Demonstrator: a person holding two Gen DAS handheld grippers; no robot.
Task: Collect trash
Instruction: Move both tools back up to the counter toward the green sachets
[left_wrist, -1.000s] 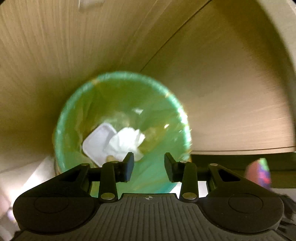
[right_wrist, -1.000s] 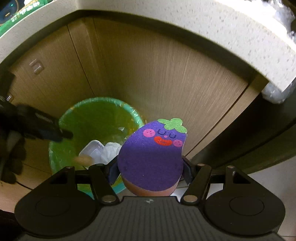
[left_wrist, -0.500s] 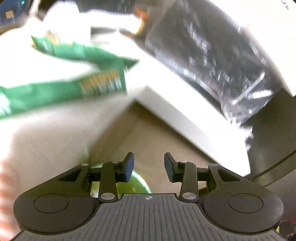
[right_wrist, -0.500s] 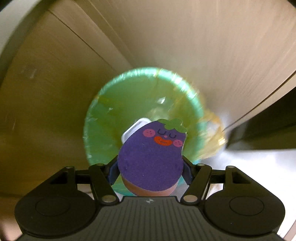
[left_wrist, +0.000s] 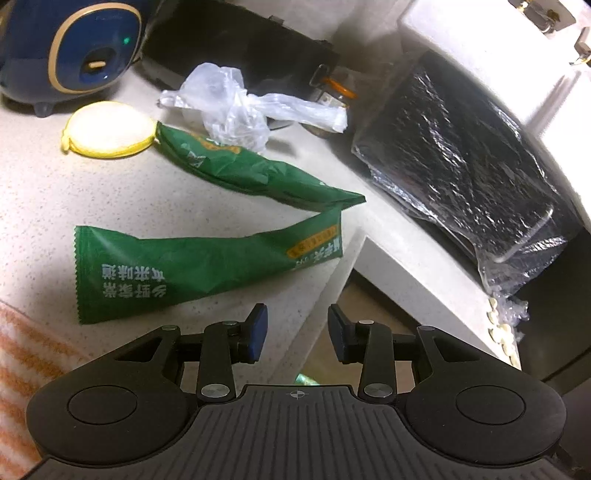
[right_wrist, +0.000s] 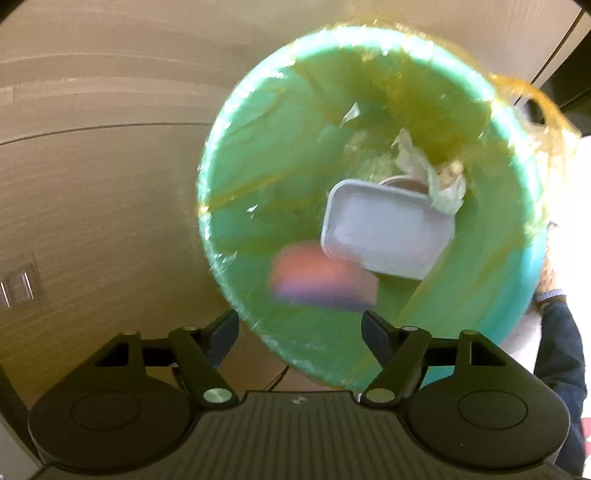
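Observation:
In the right wrist view my right gripper (right_wrist: 299, 332) hangs above the green lined bin (right_wrist: 236, 155), its jaws opening with nothing between them. The purple eggplant sponge (right_wrist: 321, 277) is a blur below the fingers, falling into the bin beside a white tray (right_wrist: 384, 232) and crumpled tissue (right_wrist: 436, 177). In the left wrist view my left gripper (left_wrist: 297, 328) is open and empty over the counter's corner edge. Two green snack wrappers lie ahead: a near one (left_wrist: 207, 266) and a far one (left_wrist: 251, 170). A crumpled clear plastic bag (left_wrist: 236, 107) lies behind them.
On the speckled counter (left_wrist: 37, 206) stand a blue appliance (left_wrist: 66, 51), a yellow-rimmed round pad (left_wrist: 107, 129) and a black foil-wrapped block (left_wrist: 469, 173). A striped cloth (left_wrist: 18, 365) lies at lower left. Wooden cabinet doors (right_wrist: 92, 184) stand behind the bin. A dark sleeve (right_wrist: 561, 350) shows at right.
The right gripper came down over the bin, opened and let go of the eggplant sponge. The left gripper rose from the bin up to the countertop with the wrappers.

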